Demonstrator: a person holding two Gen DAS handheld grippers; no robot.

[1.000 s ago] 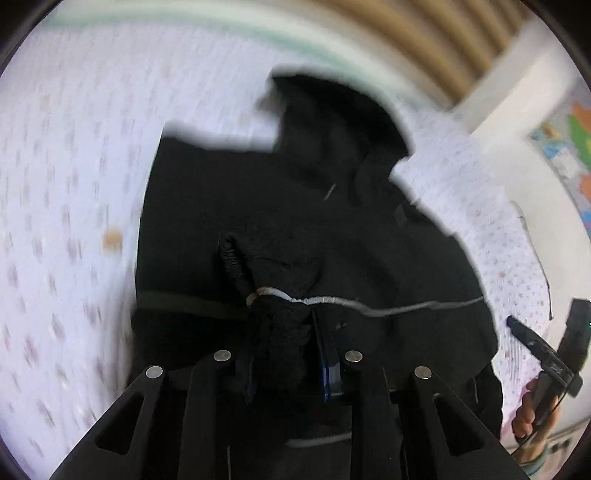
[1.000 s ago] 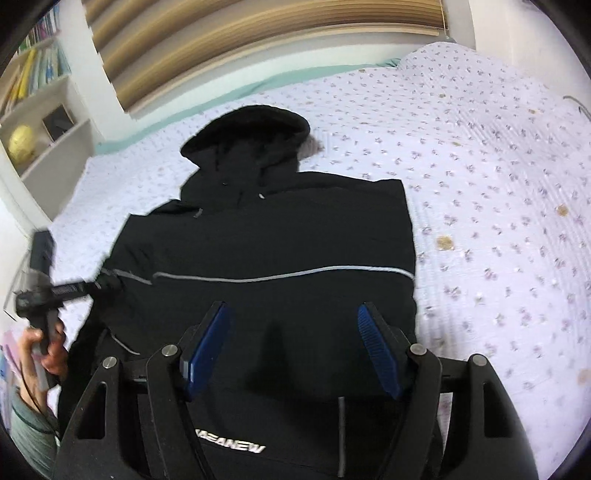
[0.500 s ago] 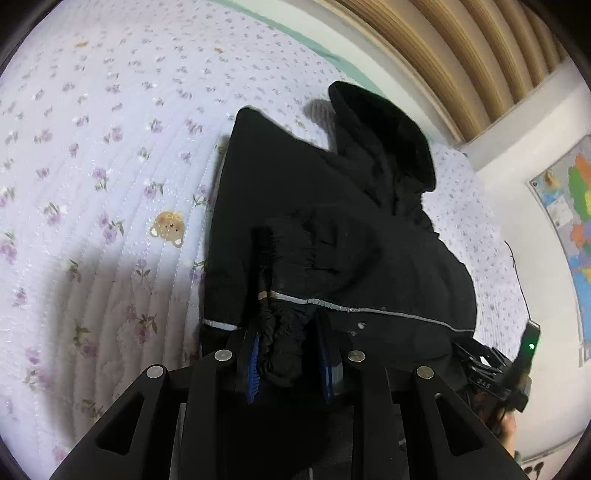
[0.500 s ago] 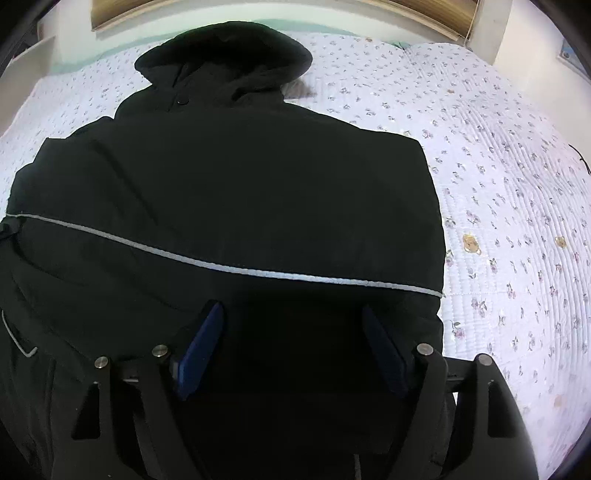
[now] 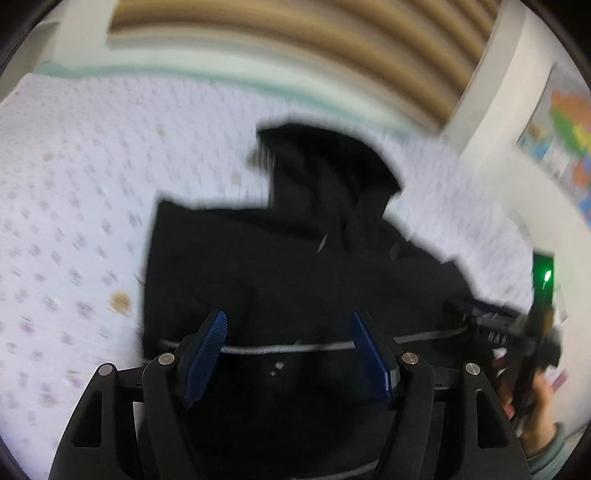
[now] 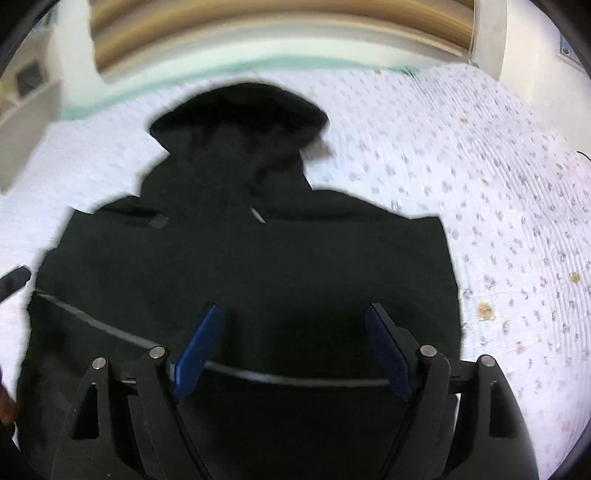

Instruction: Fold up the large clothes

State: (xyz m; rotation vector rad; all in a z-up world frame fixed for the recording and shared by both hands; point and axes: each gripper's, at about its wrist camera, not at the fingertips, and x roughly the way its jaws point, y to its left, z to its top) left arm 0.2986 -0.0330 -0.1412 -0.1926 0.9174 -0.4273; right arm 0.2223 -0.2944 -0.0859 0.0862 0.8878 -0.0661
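Note:
A black hooded jacket (image 5: 288, 258) with a thin grey reflective stripe lies flat on the bed, hood at the far end. It also shows in the right wrist view (image 6: 258, 266). My left gripper (image 5: 290, 325) is open and empty, just above the jacket's lower body. My right gripper (image 6: 293, 317) is open and empty, also above the lower body. The right gripper (image 5: 517, 332) shows in the left wrist view at the jacket's right edge, held by a hand. Both views are blurred.
The bed (image 6: 517, 221) has a white quilt with small flowers, which spreads to both sides of the jacket. Wooden blinds (image 5: 295, 33) are behind the bed. A map (image 5: 565, 122) hangs on the right wall. Shelves (image 6: 26, 92) stand at the left.
My left gripper has let go of the bunched sleeve it held and opened wide. Both grippers have pulled back and up from the jacket.

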